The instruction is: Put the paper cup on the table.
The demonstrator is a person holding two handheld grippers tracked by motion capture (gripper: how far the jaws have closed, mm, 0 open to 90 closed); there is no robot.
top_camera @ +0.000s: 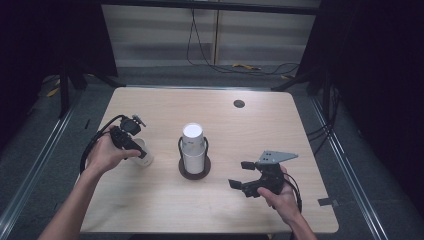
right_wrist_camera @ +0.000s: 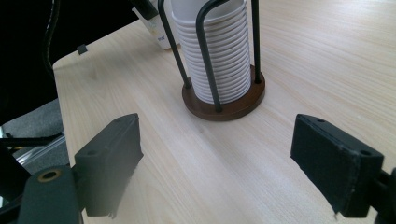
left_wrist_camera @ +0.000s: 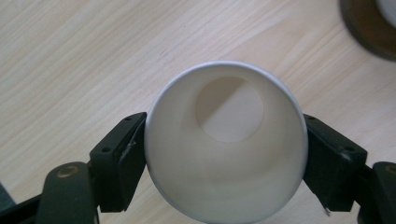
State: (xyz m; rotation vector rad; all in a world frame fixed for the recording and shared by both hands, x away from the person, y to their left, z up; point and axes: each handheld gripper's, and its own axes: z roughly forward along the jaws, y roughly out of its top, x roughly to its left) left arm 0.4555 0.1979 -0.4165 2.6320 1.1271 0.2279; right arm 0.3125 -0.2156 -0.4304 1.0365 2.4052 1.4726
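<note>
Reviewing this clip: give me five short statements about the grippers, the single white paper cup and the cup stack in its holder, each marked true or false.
1. The left gripper is shut on a single white paper cup. True.
2. That cup holds liquid. False: the left gripper view shows its bare bottom.
3. The right gripper grips the stack of white paper cups. False: its jaws are spread wide, short of it.
4. The stack stands in a black wire holder on a round dark wooden base. True.
5. The held cup is left of the stack in the high view. True.
</note>
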